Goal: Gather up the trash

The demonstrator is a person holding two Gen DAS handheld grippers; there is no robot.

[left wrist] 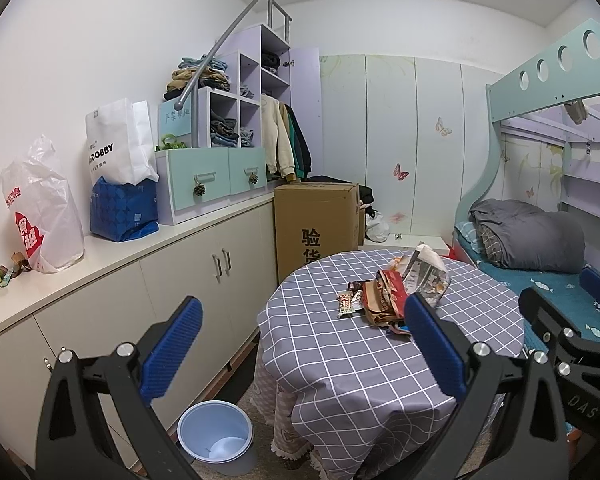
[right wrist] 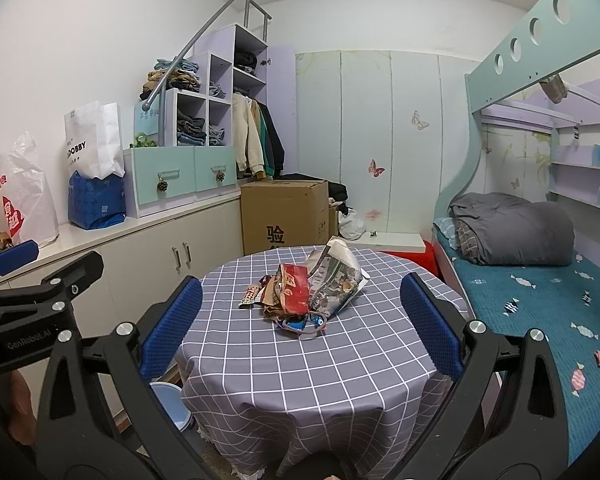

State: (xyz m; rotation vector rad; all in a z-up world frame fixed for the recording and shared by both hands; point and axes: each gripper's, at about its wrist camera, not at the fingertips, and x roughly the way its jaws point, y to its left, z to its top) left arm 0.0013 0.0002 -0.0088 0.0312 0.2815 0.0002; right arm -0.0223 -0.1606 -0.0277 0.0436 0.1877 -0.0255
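Meanwhile, at the bedroom table: a heap of wrappers waits, untouched, both tools poised short of it.

Trash pile [right wrist: 306,294]: heaped near the middle of the checked tabletop [right wrist: 300,368], apart from both grippers.

Count, as far as can be told: one crumpled newspaper [right wrist: 336,280], one red-and-brown snack bag [right wrist: 292,292], one small striped candy wrapper [left wrist: 345,305] at the pile's left edge, a blue scrap [right wrist: 300,323] at its near edge; smaller bits between them overlap too much to number.

Handling, by the look of it: all light, thin and crushable; the foil bags likely slick and springy, the newspaper soft and bulky. Nothing appears fragile.

Where to take hold: probably a raised fold of the newspaper or the standing upper edge of the snack bag; the flat candy wrapper may need a pinch at its end.

Left gripper [left wrist: 300,344]: spread wide, holding nothing, over the table's near-left side.

Right gripper [right wrist: 300,320]: spread wide, empty, the pile framed between its blue pads [right wrist: 172,328].

Bin [left wrist: 214,434]: one pale-blue bucket on the floor just beside the table's left, nearly empty.

Grippers: two. Bins: one.
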